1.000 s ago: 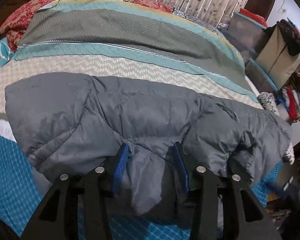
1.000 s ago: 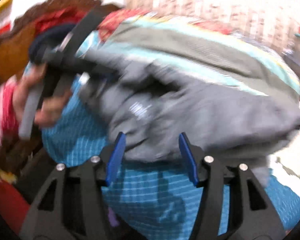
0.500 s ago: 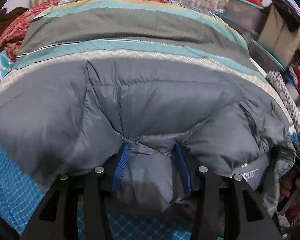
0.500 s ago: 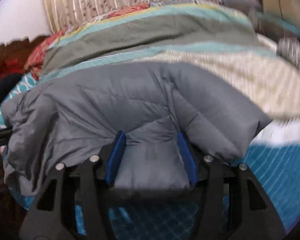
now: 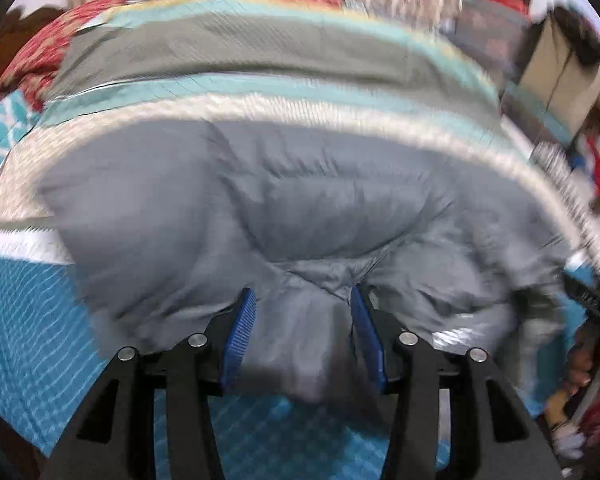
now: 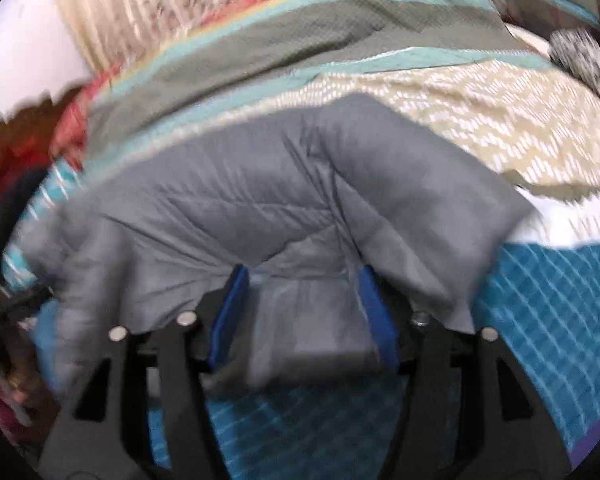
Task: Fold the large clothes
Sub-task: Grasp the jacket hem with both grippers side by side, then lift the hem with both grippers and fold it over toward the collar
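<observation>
A large grey puffer jacket [image 5: 292, 208] lies bunched across the striped bedspread; it also fills the right wrist view [image 6: 284, 200]. My left gripper [image 5: 302, 300] is shut on a thick fold at the jacket's near edge, with fabric bulging between its blue pads [image 5: 240, 332]. My right gripper [image 6: 300, 280] is shut on another fold of the same jacket, with padding between its blue pads [image 6: 376, 312]. Both views are blurred by motion.
The bed [image 5: 260, 56] has teal, olive and beige stripes, with a teal checked sheet [image 5: 28, 320] near me. Curtains [image 6: 148, 8] hang behind. Boxes and clutter [image 5: 560, 68] stand at the right of the bed. A red patterned pillow [image 5: 40, 56] lies far left.
Both grippers have pulled the jacket back toward the near edge of the bed. The jacket has bunched up more and covers less of the beige stripe.
</observation>
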`<action>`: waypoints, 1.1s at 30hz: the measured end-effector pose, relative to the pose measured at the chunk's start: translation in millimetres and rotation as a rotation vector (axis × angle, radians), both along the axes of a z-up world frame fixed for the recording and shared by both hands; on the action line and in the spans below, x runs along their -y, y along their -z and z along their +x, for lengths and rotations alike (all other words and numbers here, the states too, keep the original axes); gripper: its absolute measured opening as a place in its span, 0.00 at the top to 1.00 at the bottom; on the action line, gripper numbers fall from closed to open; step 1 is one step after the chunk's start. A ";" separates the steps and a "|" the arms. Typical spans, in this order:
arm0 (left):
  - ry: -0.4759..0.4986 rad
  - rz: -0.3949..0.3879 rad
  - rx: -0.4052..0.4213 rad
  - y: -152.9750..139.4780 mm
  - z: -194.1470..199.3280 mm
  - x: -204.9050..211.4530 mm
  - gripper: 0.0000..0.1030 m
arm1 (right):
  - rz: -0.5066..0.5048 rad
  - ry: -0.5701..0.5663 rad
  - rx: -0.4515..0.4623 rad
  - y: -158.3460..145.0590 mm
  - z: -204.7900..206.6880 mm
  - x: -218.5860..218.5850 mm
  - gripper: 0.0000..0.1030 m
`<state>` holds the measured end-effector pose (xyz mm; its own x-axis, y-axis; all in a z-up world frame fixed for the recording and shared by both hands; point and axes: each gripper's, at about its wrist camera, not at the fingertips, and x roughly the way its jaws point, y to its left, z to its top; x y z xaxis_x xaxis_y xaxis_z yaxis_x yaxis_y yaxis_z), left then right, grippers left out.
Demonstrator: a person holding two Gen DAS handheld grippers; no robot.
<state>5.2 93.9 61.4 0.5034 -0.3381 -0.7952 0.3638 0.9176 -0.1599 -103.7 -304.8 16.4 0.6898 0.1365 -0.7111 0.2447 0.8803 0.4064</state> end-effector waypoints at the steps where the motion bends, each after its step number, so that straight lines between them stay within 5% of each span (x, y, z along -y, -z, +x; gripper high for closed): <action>1: -0.020 -0.046 0.005 -11.2 -4.4 -15.4 0.40 | 0.043 0.015 0.023 -7.6 -10.0 4.9 0.43; 5: -0.144 -0.245 -0.045 -35.4 -10.0 -81.5 0.24 | 0.256 0.058 0.095 -25.8 -55.1 25.0 0.40; 9: -0.221 -0.535 -0.252 -12.2 -4.5 -126.6 0.13 | 0.563 0.071 0.063 -3.4 -74.5 32.6 0.36; 11: -0.245 -0.602 -0.323 6.2 -3.2 -128.5 0.11 | 0.696 0.085 0.020 18.1 -79.6 27.9 0.35; 17: -0.261 -0.645 -0.454 54.4 5.3 -104.9 0.11 | 0.792 0.143 -0.066 48.6 -68.8 25.0 0.34; 25: -0.282 -0.600 -0.479 82.2 26.4 -81.5 0.11 | 0.735 0.215 -0.114 57.6 -33.3 25.5 0.34; 33: -0.289 -0.607 -0.449 79.8 38.7 -71.4 0.11 | 0.690 0.250 -0.093 58.8 -0.2 23.8 0.32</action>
<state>43.9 165.3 -18.5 0.3131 -0.6811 -0.6619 -0.0921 0.6718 -0.7350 -103.9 -328.5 -42.4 0.6998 0.4202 -0.5777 0.4652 0.3456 0.8149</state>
